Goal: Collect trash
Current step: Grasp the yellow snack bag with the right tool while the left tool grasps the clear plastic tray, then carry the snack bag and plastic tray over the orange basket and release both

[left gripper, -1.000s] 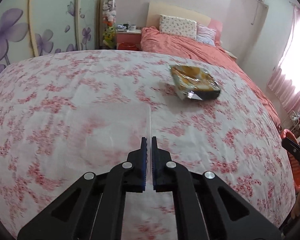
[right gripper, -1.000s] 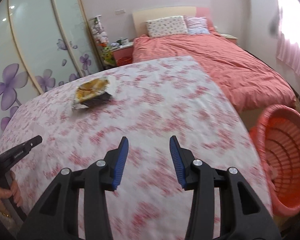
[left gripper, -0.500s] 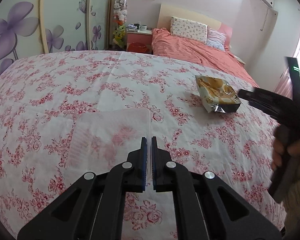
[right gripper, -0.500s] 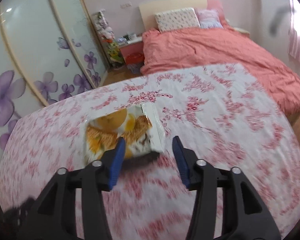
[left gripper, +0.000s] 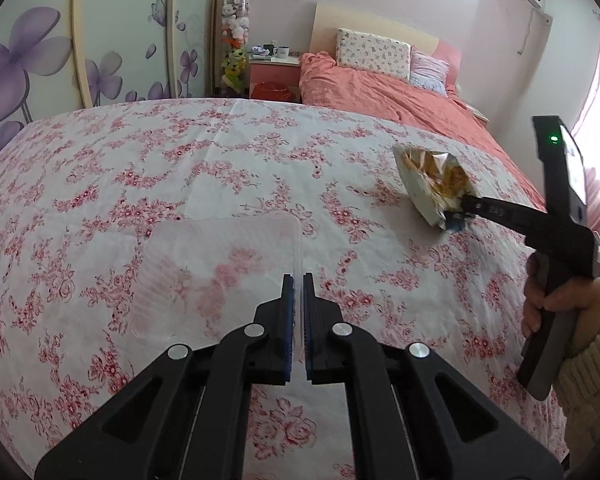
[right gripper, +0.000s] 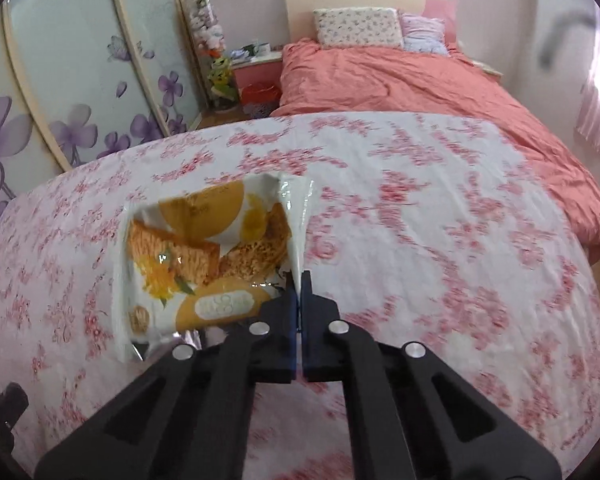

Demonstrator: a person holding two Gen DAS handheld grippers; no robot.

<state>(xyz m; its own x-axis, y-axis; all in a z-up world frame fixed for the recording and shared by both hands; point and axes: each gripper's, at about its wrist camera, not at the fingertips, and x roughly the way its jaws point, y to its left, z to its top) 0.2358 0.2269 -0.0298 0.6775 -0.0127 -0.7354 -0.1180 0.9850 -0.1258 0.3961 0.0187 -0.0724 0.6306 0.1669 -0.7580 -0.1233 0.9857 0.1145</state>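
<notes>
My left gripper (left gripper: 298, 286) is shut on the right edge of a clear plastic lid (left gripper: 216, 276) and holds it just over the floral cloth. My right gripper (right gripper: 299, 284) is shut on the right edge of a yellow-and-white snack wrapper (right gripper: 204, 260), which hangs lifted off the cloth to the left of the fingers. In the left wrist view the right gripper (left gripper: 458, 216) comes in from the right, pinching the wrapper (left gripper: 432, 178) by its lower corner.
A table with a white-and-red floral cloth (left gripper: 220, 168) fills the foreground. Behind it stands a bed with a coral duvet (right gripper: 400, 76) and pillows. A nightstand (left gripper: 274, 74) and sliding wardrobe doors (left gripper: 40, 60) line the left side.
My right gripper reached the wrapper, shut on its edge and lifted it off the cloth. My left gripper kept hold of the clear lid and shifted only slightly.
</notes>
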